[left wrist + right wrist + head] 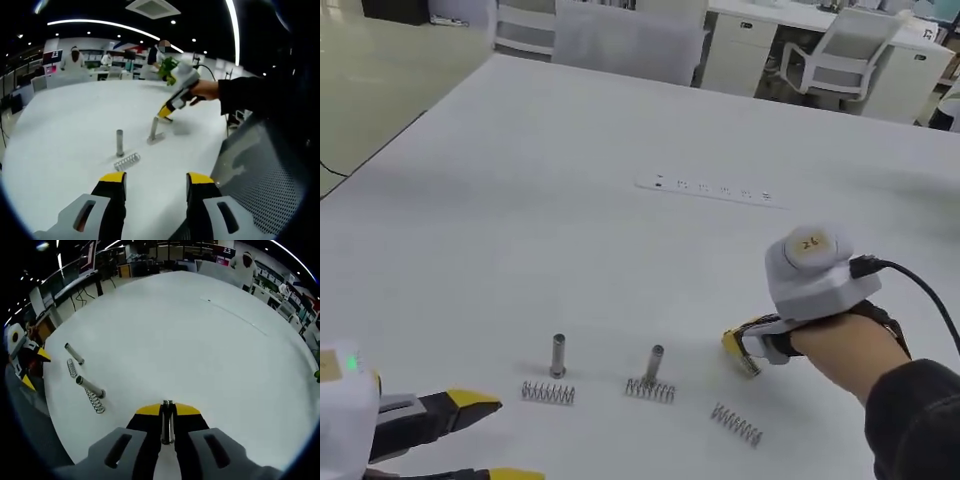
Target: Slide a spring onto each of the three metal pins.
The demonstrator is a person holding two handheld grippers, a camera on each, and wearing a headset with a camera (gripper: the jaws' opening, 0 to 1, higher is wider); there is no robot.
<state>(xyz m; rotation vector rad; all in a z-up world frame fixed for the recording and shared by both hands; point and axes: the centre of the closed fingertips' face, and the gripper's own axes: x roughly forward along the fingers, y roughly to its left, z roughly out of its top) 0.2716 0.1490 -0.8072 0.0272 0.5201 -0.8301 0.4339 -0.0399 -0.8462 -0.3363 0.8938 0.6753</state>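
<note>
The left claw (156, 182) is spread wide, with nothing between its jaws. Just ahead of it a spring (127, 161) lies by an upright pin (119, 142), and a second pin (153, 129) stands farther ahead. The right claw (168, 407) is pressed together on a slim metal pin (168, 424). Another spring (737, 424) lies near it on the white counter (620, 250).

Left gripper (515, 440) cut off at near left edge, pin (167, 426) mostly hidden inside clamped right gripper (167, 409), far chair (525, 30) cropped on top.
</note>
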